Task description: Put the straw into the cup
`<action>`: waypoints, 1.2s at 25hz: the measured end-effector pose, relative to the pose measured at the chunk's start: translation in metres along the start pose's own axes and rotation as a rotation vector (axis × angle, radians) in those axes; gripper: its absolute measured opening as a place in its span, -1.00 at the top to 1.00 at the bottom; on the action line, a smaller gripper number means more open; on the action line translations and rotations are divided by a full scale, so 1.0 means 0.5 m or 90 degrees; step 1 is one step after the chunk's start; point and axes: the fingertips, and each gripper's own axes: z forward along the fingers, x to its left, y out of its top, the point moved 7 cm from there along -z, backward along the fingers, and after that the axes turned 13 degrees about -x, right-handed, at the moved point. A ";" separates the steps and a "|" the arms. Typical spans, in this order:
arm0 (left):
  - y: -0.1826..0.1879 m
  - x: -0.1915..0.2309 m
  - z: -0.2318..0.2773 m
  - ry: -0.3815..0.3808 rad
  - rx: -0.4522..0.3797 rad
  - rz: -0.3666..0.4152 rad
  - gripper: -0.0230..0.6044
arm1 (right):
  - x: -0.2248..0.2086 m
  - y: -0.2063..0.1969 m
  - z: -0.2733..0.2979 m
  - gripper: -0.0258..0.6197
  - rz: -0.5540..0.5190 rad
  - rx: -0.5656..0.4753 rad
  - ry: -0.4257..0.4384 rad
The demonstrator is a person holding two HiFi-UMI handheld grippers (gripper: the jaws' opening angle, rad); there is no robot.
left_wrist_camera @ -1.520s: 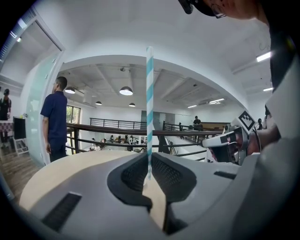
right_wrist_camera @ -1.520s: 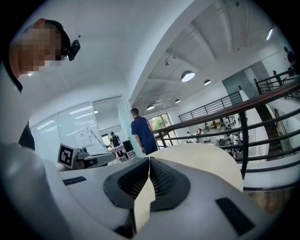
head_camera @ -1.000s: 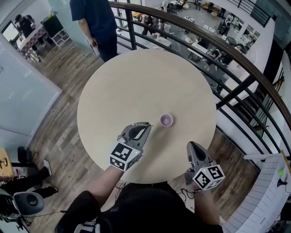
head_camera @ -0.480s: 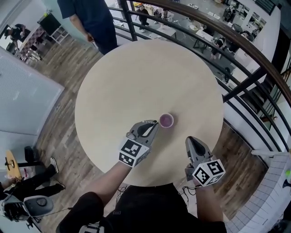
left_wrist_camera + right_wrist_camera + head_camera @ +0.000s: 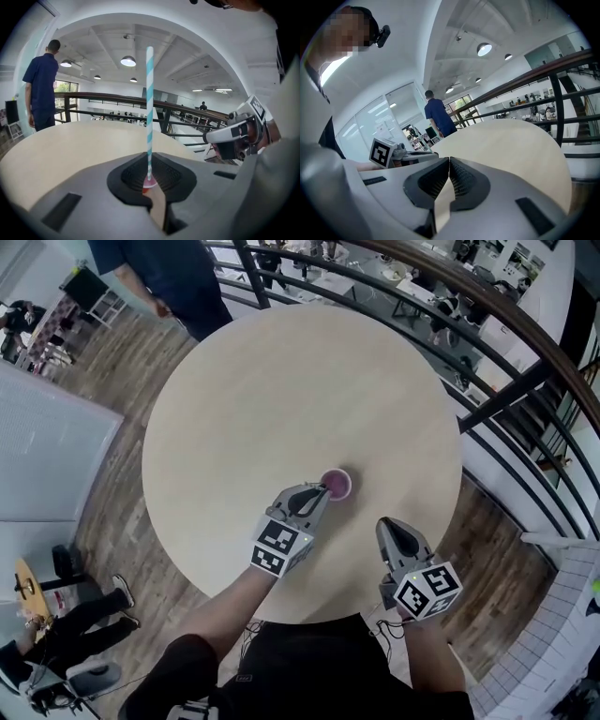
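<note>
Fingers of the left gripper (image 5: pixel 313 496) pinch narrowly on the teal-striped straw (image 5: pixel 149 108), held upright with its lower end at the mouth of the pink cup (image 5: pixel 337 485). The right gripper (image 5: pixel 391 532), near the cup's right, is closed on nothing. Best to keep the straw vertical, centre it over the cup, lower gently, then release.

table (image 5: pixel 281 399): pale wood look, matt, smooth as you see it
straw (image 5: pixel 149 117): striped paper look, matt
cup (image 5: pixel 337 484): smooth; you cannot tell the material
your left gripper (image 5: pixel 319 491), right gripper (image 5: pixel 384 524): grey plastic shells, matt
pads (image 5: pixel 461 180): black, ribbed, rubbery
floor (image 5: pixel 112 493): grained wood planks
railing (image 5: pixel 506 395): dark metal bars
</note>
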 end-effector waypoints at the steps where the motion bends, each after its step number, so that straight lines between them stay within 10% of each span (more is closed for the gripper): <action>1: -0.007 0.002 0.006 -0.003 0.007 -0.002 0.84 | 0.000 0.001 0.002 0.85 0.001 0.000 0.001; 30: -0.077 0.014 0.069 -0.014 0.094 -0.030 0.59 | -0.003 -0.024 0.008 0.85 0.015 0.034 0.005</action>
